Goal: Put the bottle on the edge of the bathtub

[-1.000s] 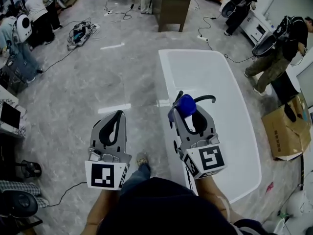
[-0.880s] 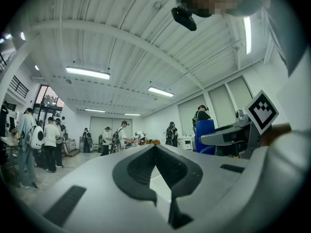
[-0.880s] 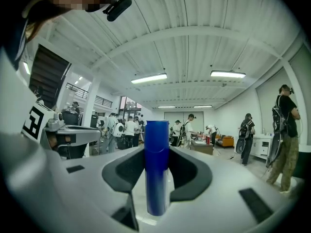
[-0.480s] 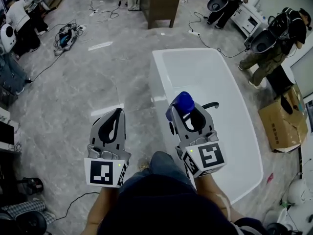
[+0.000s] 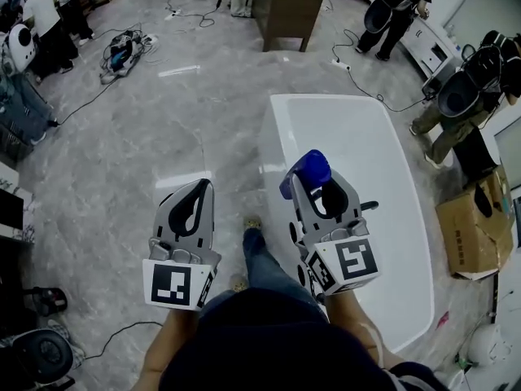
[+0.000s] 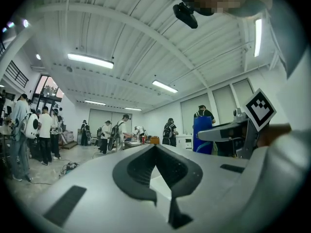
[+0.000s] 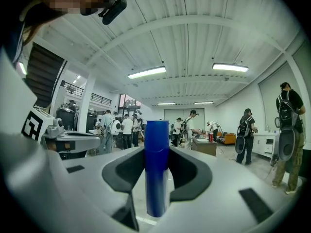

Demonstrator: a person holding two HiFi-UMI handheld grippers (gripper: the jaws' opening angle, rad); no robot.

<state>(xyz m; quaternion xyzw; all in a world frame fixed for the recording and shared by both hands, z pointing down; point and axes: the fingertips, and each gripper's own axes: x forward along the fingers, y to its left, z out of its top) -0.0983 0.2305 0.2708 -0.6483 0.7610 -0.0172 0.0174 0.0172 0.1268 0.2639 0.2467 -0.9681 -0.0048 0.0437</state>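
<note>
A blue bottle (image 5: 306, 171) stands upright between the jaws of my right gripper (image 5: 317, 189), which is shut on it. In the head view it hangs over the near left part of the white bathtub (image 5: 383, 161), just inside its left rim (image 5: 273, 141). The right gripper view shows the blue bottle (image 7: 156, 166) straight up between the dark pads of the right gripper (image 7: 157, 178). My left gripper (image 5: 199, 186) is held over the grey floor left of the tub, with its jaws together and nothing in them. In its own view the left gripper (image 6: 156, 146) is shut, and the bottle (image 6: 202, 135) shows to its right.
A person's foot (image 5: 253, 223) and leg are between the grippers beside the tub. A brown table (image 5: 286, 6) stands beyond the tub. A cardboard box (image 5: 475, 226) and people with backpacks (image 5: 456, 104) are at the right. Cables (image 5: 122, 54) lie on the floor at far left.
The person has stepped forward and a foot now shows by the tub. The right gripper, with the bottle, has shifted slightly inward over the tub. Both grips are unchanged.
</note>
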